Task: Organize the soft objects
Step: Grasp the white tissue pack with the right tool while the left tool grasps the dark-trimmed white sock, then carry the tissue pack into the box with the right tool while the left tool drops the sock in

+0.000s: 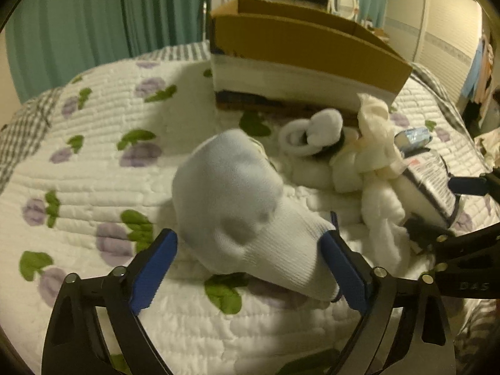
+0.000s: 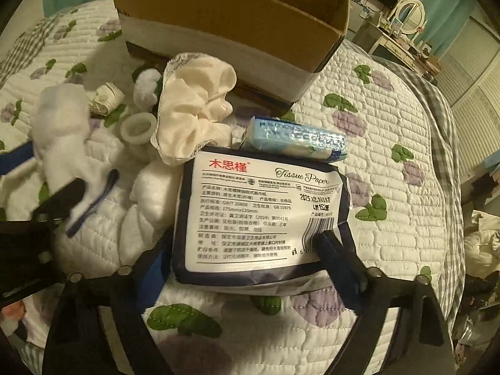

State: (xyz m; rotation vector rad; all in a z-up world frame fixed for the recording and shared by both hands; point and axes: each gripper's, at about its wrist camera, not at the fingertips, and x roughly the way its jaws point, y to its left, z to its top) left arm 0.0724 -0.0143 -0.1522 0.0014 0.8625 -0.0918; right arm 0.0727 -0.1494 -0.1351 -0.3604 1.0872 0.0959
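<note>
From the left wrist view, the left tongs [image 1: 250, 259] stand wide apart around a white sock [image 1: 243, 209]; the ribbed cuff end touches the right blue pad, while the left pad stands clear of it, so nothing is pinched. The sock is soft knit, bulged and blurred, over the quilted bed [image 1: 93, 162] with its purple-and-green print. Beyond lie a rolled white sock [image 1: 312, 134] and a crumpled cream cloth [image 1: 375, 131], just before the cardboard box [image 1: 300, 56].

From the right wrist view, the right tongs [image 2: 250, 250] straddle the near end of a glossy tissue paper pack [image 2: 259, 212], pads against both its sides; whether they squeeze it I cannot tell. A small blue tissue packet [image 2: 293, 140] touches its far edge.
</note>
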